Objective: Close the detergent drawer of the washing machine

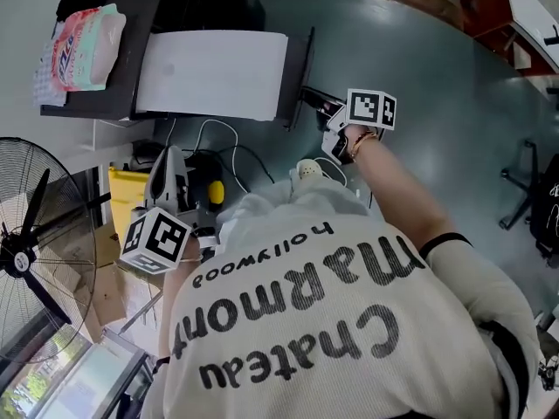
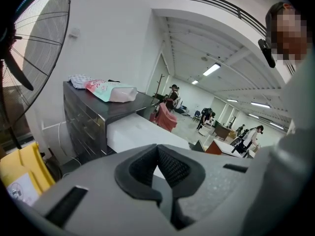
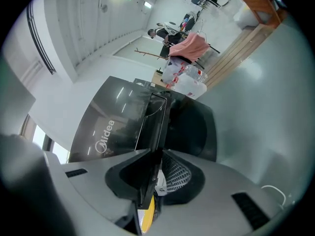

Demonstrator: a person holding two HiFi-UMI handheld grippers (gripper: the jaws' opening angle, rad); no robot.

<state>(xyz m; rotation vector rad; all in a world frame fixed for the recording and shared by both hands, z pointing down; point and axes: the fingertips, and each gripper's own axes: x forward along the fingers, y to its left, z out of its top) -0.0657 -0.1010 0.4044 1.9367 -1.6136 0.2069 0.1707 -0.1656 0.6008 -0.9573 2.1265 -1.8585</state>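
Observation:
The washing machine [image 1: 214, 72] with a white top stands at the top of the head view; its dark glossy front [image 3: 106, 136] fills the right gripper view. The detergent drawer [image 1: 314, 100] sticks out from that front, and its dark front panel [image 3: 156, 124] runs edge-on between the jaws. My right gripper [image 1: 332, 119] is at the drawer's end, and in its own view my right gripper [image 3: 156, 168] is shut on the panel's edge. My left gripper [image 1: 170, 177] hangs low at the left, away from the machine. In the left gripper view, my left gripper [image 2: 158, 154] is shut on nothing.
A dark cabinet [image 1: 105, 85] stands beside the machine with a pink detergent bag [image 1: 87, 46] on it. A standing fan [image 1: 35, 234] is at the far left, a yellow bin [image 1: 127, 190] and cables [image 1: 231, 151] below the cabinet. People and desks show far off.

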